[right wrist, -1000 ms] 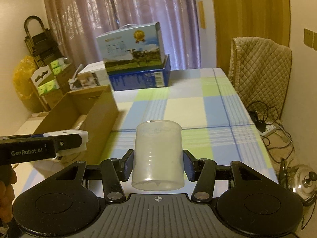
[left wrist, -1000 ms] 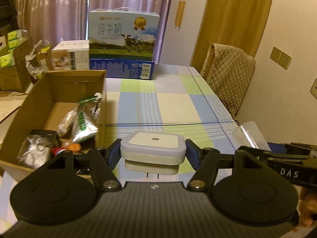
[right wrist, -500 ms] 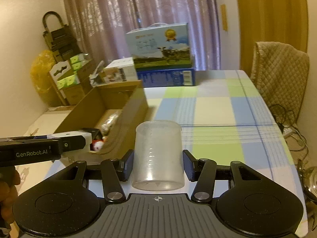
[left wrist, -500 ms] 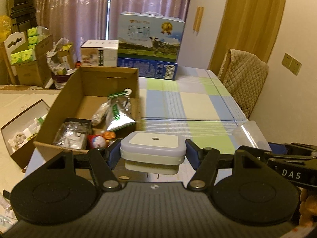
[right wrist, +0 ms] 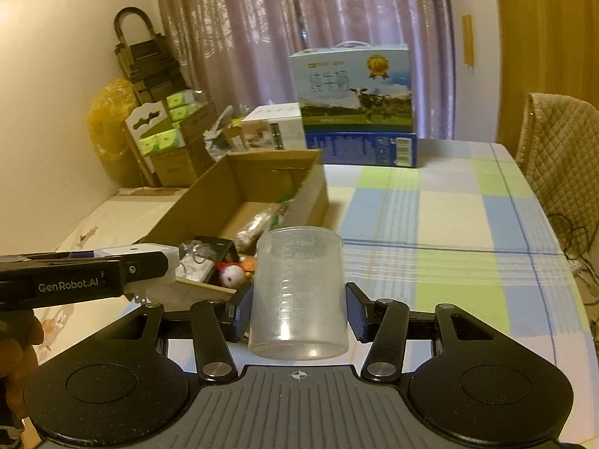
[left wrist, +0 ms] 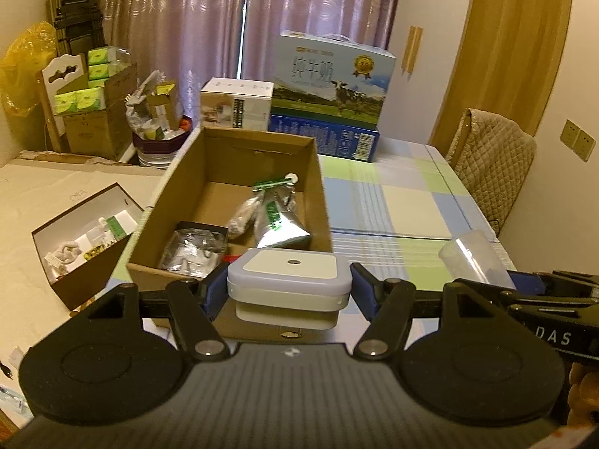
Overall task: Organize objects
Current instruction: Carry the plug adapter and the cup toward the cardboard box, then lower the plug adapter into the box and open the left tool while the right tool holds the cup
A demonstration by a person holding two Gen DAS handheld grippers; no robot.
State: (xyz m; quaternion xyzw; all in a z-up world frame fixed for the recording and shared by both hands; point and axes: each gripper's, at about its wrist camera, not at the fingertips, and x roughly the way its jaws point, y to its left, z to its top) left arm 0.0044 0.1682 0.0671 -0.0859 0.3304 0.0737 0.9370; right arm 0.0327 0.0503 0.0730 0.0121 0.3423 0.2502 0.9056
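A: Checked tabletop (left wrist: pixel 404 202), curtained room. What's gripped?

B: Left gripper (left wrist: pixel 288 292) is clamping the white plug-in light (left wrist: pixel 288 280), right gripper (right wrist: pixel 297 314) is squeezing the clear measuring cup (right wrist: pixel 299 288) upright.

A: Target?

B: Open cardboard box (left wrist: pixel 314 187) is sitting just ahead-left, long axis running away. Left is nearer, hovering at the near rim; far half looks free.

Table (left wrist: pixel 393 205): cloth checked in pale blue, light green and cream, with thin dark-blue lines. Cardboard box (left wrist: pixel 318 187): plain brown. Pouch (left wrist: pixel 277 224) inside it: silver with green print. Night light (left wrist: pixel 288 280): white top, pale lavender rim. Measuring cup (right wrist: pixel 297 295): clear, with faint raised graduation marks. Fingers (left wrist: pixel 361 292): blue pads on black arms. Milk carton (left wrist: pixel 333 82): blue sky, green meadow, black-and-white cow, gold seal. Curtain (left wrist: pixel 209 18): mauve, apparently with a swirl pattern. Chair cover (left wrist: pixel 494 164): beige quilted diamonds.
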